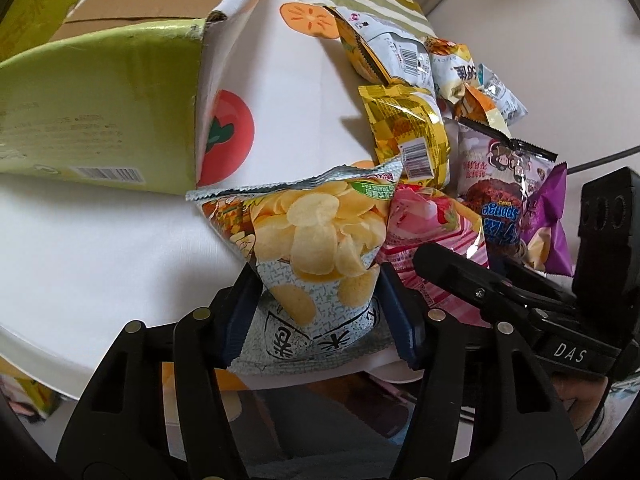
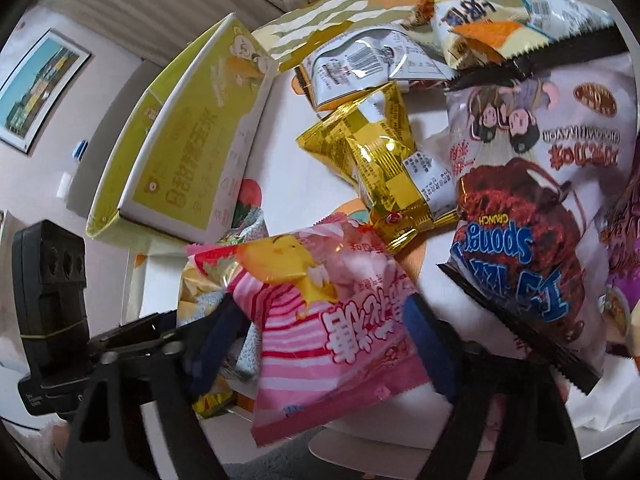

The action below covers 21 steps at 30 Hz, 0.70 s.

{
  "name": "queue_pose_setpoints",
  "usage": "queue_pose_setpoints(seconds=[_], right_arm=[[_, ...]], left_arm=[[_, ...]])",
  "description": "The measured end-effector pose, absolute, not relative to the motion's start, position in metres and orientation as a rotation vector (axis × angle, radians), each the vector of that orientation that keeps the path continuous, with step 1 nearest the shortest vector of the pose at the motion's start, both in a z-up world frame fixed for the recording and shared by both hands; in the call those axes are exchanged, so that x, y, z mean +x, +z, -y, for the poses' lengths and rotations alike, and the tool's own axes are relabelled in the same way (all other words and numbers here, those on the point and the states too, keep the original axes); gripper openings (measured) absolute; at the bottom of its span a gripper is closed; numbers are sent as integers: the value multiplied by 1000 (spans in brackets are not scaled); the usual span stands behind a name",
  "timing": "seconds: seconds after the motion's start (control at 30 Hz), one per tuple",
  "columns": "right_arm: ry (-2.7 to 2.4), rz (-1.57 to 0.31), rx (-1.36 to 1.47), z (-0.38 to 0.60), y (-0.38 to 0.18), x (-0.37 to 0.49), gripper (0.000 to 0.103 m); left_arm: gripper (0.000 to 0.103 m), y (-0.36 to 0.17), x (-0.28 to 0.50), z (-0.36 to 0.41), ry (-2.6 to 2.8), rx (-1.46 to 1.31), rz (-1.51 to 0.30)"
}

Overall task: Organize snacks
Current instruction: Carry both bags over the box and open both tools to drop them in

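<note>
My left gripper (image 1: 318,312) is shut on a potato chip bag (image 1: 312,240), pinching its lower part between the blue pads at the table's near edge. My right gripper (image 2: 328,336) is shut on a pink striped snack bag (image 2: 328,328) right beside it; that bag also shows in the left wrist view (image 1: 436,236). The right gripper's body shows in the left wrist view (image 1: 520,300). A green open cardboard box (image 1: 100,112) stands to the left on the table; it also shows in the right wrist view (image 2: 188,152).
Several loose snack bags lie on the white fruit-print tablecloth (image 1: 288,92): a gold bag (image 2: 384,168), a chocolate sponge crunch bag (image 2: 532,208), a purple bag (image 1: 548,220), and white bags (image 2: 360,64) at the back. The table's edge (image 1: 48,344) is near me.
</note>
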State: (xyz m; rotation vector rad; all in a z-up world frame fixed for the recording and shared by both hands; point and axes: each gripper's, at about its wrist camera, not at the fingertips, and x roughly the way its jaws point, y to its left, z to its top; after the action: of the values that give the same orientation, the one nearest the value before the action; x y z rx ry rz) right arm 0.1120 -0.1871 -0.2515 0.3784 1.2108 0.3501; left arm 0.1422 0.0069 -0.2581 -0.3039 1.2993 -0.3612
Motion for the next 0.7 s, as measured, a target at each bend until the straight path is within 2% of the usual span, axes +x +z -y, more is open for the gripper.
queue_pose_setpoints(seconds=[0.1, 0.4, 0.7], right_arm=[[368, -1195, 348, 186, -245, 109, 55], [398, -1146, 395, 195, -235, 103, 42], [460, -1077, 399, 205, -206, 90, 41]], left_arm=[[54, -257, 138, -6, -346, -299, -1292], [54, -240, 122, -5, -305, -291, -1245], [54, -203, 99, -6, -251, -299, -1156]])
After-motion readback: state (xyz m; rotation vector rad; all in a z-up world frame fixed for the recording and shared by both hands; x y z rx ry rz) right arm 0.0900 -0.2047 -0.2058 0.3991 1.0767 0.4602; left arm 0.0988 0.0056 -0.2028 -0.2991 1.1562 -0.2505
